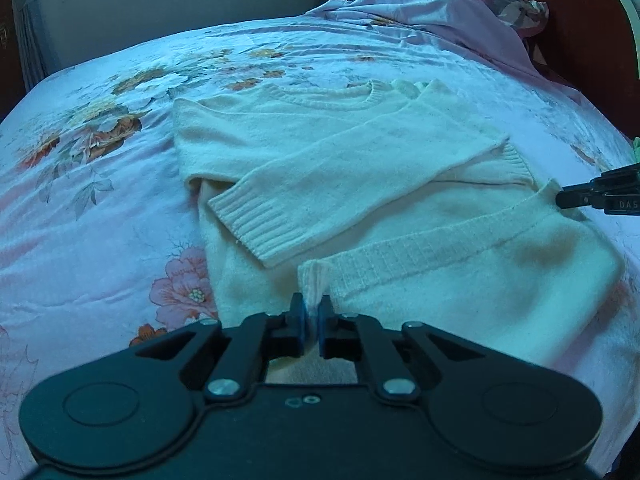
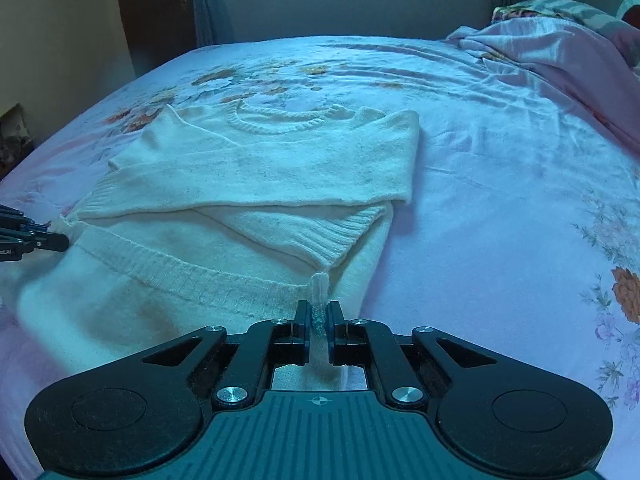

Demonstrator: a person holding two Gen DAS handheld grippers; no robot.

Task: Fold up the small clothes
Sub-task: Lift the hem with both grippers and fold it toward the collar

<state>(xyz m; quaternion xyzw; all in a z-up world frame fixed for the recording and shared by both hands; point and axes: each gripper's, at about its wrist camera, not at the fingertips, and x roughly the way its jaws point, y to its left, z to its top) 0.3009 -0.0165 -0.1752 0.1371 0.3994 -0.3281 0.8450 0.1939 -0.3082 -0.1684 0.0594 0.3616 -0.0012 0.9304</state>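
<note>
A small cream knitted sweater [image 1: 360, 152] [image 2: 280, 168] lies on the bed, both sleeves folded across its chest, neckline at the far end. Its ribbed hem runs across the near part. My left gripper [image 1: 315, 312] is shut on the hem's left corner, a tuft of rib standing up between the pads. My right gripper [image 2: 319, 316] is shut on the hem's right corner in the same way. Each gripper shows in the other's view: the right gripper [image 1: 560, 200] at the right edge, the left gripper [image 2: 66, 242] at the left edge, both at the hem.
The bed is covered by a pink floral sheet [image 1: 100, 200] [image 2: 520, 220]. A crumpled pink cloth [image 1: 440, 12] [image 2: 560, 52] and a pillow lie at the head end, by a dark red headboard [image 1: 580, 40]. A wall with a window stands beyond the far side.
</note>
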